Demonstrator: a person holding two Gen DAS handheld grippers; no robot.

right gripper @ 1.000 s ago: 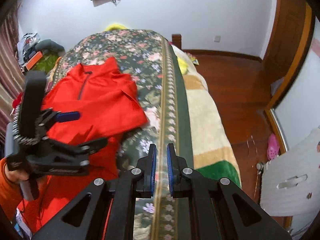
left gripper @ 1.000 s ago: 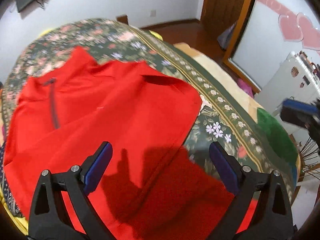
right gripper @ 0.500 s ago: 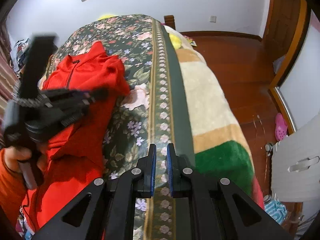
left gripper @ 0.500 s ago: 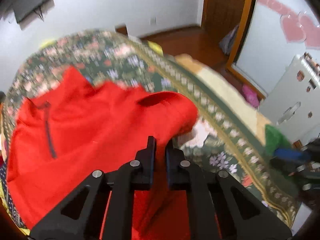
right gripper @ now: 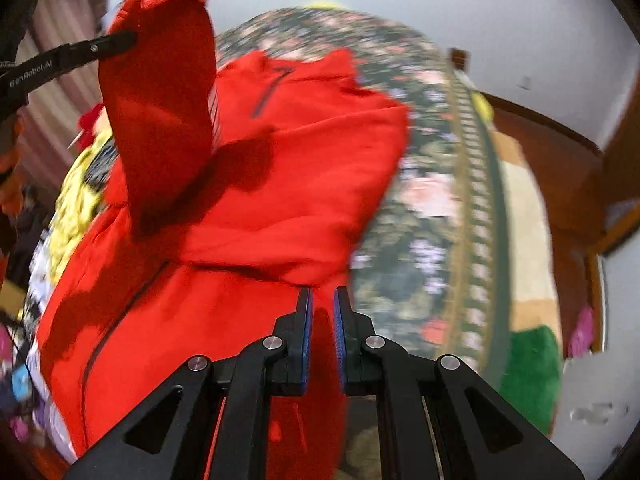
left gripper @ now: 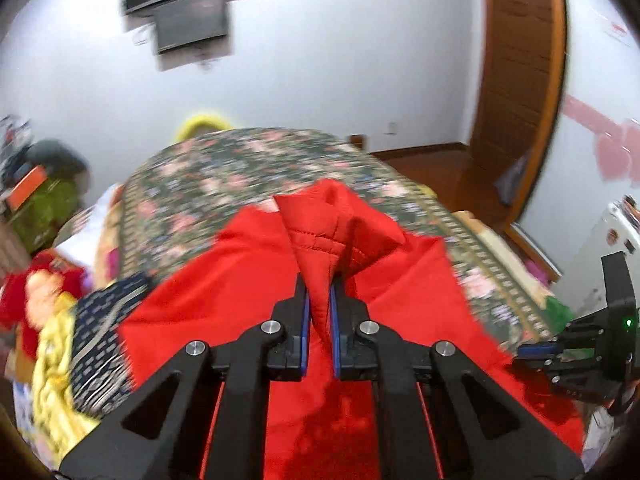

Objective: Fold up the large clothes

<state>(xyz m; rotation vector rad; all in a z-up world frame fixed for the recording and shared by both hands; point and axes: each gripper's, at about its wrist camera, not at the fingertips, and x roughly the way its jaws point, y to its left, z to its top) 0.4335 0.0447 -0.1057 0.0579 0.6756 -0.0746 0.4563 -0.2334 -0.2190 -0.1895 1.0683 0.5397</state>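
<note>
Left claw (left gripper: 319,300) pinches red jacket (left gripper: 360,280) edge above floral bedspread (left gripper: 224,172).

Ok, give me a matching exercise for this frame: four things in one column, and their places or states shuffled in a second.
Things:
1. left gripper
2. red jacket
3. floral bedspread
4. screen

Places or states:
A. mounted on the white wall
B. one part raised, the rest lying flat
C. jaws shut on a raised fold of the jacket
D. lying under the jacket

Pairs: 1-C, 2-B, 3-D, 4-A
</note>
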